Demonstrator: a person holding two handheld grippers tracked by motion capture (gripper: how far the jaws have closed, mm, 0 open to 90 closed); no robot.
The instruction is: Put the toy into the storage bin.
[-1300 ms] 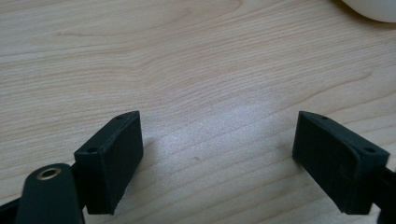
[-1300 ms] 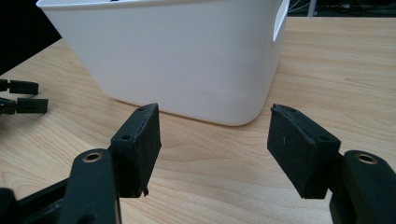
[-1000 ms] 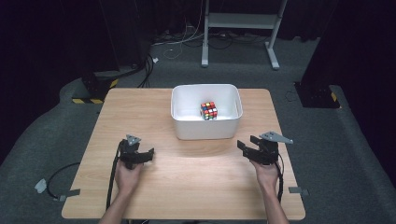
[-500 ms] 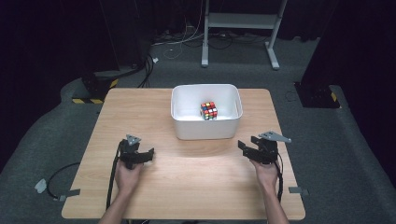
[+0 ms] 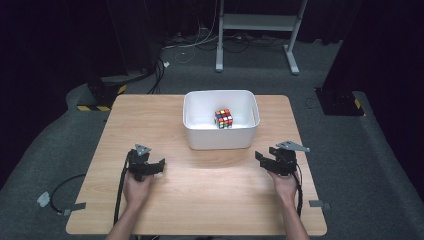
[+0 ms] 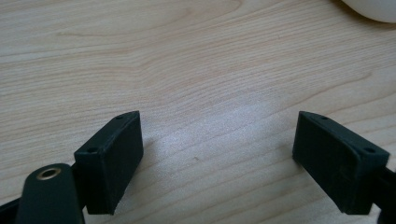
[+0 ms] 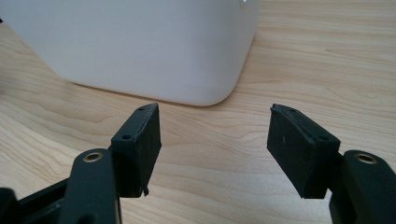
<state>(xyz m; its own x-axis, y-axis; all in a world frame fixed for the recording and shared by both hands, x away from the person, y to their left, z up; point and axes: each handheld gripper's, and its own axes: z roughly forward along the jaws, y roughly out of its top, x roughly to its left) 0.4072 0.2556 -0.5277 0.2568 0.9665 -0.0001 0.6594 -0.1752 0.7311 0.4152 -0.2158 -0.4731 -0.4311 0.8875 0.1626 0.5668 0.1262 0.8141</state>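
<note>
A multicoloured puzzle cube (image 5: 224, 119) lies inside a white rectangular bin (image 5: 198, 136) at the back middle of the wooden table (image 5: 200, 200). My left gripper (image 5: 156, 166) rests low over the table at front left, open, with bare wood between its jaws (image 6: 217, 154). At front right my right gripper (image 5: 261, 159) is open too, close to the bin's near right corner (image 7: 205, 70). Nothing sits between the right gripper (image 7: 215, 144) jaws.
Beyond the table are grey carpet, a white metal stand (image 5: 260, 30) and loose cables (image 5: 190, 47) on the floor. A black-and-yellow base (image 5: 102, 92) stands off the back left corner. A cable (image 5: 62, 192) trails off the table's left side.
</note>
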